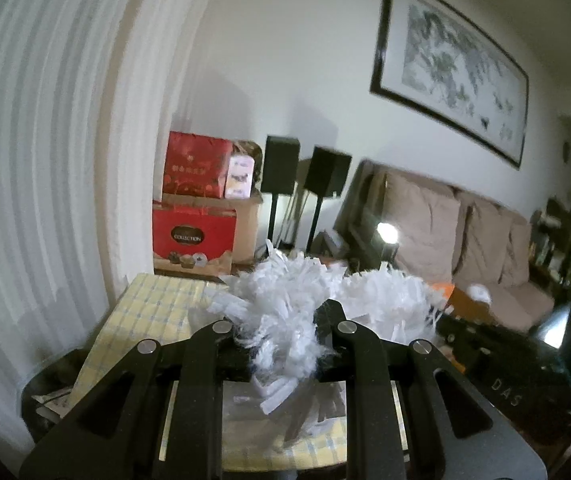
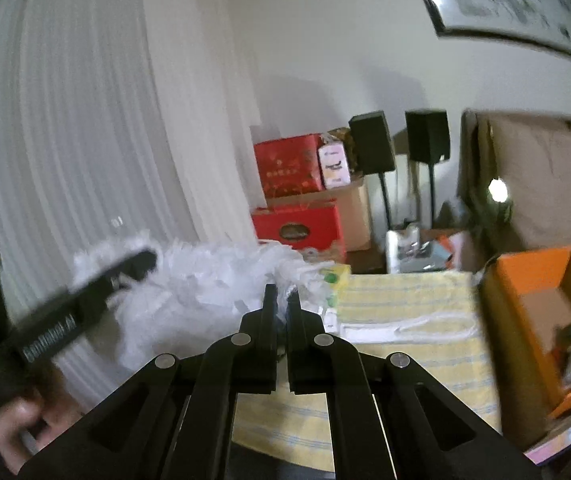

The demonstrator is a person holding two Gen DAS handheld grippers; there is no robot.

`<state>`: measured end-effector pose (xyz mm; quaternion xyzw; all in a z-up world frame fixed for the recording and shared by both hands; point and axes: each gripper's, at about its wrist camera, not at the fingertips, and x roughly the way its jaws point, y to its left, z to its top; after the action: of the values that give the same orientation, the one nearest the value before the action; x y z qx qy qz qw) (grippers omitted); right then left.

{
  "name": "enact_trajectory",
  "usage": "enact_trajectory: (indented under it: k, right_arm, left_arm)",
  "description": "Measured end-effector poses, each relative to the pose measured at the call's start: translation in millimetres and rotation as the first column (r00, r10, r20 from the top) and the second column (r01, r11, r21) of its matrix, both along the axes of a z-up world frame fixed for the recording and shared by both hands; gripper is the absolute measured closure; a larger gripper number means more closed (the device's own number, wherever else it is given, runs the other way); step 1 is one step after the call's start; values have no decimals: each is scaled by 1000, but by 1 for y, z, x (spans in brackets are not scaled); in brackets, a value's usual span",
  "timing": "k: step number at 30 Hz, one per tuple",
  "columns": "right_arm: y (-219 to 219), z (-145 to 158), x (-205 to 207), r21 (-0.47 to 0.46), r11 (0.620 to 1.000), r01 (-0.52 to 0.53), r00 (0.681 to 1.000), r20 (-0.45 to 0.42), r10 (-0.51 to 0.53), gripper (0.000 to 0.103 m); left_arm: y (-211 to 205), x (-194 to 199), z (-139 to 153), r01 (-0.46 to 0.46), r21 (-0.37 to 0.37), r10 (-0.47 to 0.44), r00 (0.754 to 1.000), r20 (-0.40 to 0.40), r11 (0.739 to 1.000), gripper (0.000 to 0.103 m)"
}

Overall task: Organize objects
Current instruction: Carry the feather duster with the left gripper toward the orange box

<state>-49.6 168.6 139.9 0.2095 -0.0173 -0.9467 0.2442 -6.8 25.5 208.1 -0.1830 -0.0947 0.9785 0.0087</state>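
A fluffy clump of white shredded paper (image 1: pixel 297 300) hangs above the table with the yellow checked cloth (image 1: pixel 153 308). My left gripper (image 1: pixel 285 336) is shut on its near end, and shreds bulge out between and below the fingers. In the right wrist view the same clump (image 2: pixel 205 280) spreads out to the left. My right gripper (image 2: pixel 281 296) is shut, with a thin tuft of shreds pinched at its fingertips. The left gripper's finger (image 2: pixel 125 268) and the hand holding it (image 2: pixel 17 420) show at the left edge. The right gripper's black body (image 1: pixel 505 392) lies at the right of the left wrist view.
An open orange box (image 2: pixel 525 280) with items inside stands at the table's right. A white folded item (image 2: pixel 401 330) and a green-yellow packet (image 2: pixel 335 276) lie on the cloth (image 2: pixel 425 380). Behind are red boxes (image 1: pixel 193 236), two speakers on stands (image 1: pixel 281 164), a sofa (image 1: pixel 465 232) and white curtains (image 1: pixel 45 160).
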Motion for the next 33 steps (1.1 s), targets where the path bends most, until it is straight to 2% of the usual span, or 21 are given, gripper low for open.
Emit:
enact_trajectory:
  k: [4,7,11,15,19,22,26,30,33]
  right_arm:
    - [25,-12,1,-7,1000,12,998,63,-11,101]
    - [46,-18,6,13,999,41,997,66,-42,101]
    - [70,-35,7,34,996,87,990,111,-90,101]
    - [92,-48,9,11,993,119,983,137,-120,101]
    - [117,-41,-2,-59,985,161,975,165,-150,101]
    - [130,-29,-4,-82,984,156,977,158,-141,101]
    - [134,-24,3,-65,991,119,983,147,-109,101]
    - [145,-18,6,-24,988,149,985,96,-146,101]
    - [166,-15,3,-63,985,163,982,109,-156,101]
  left_arm:
    - [22,-1,-12,31,-12,-31,999,21,999,87]
    - [45,-6,-14,78,-20,-77,996,43,997,87]
    - [86,-7,-18,147,-85,-141,988,71,986,87]
    - [112,-11,-22,182,-109,-172,981,93,977,87]
    - [132,-16,-19,204,-137,-190,976,106,969,87]
    - [140,-16,-8,204,-176,-193,978,78,963,87]
    - [151,-16,-5,202,-163,-194,979,64,966,87]
    - [160,-25,-11,242,-89,-233,967,102,966,87]
    - [171,-28,-11,260,-89,-251,963,103,962,87]
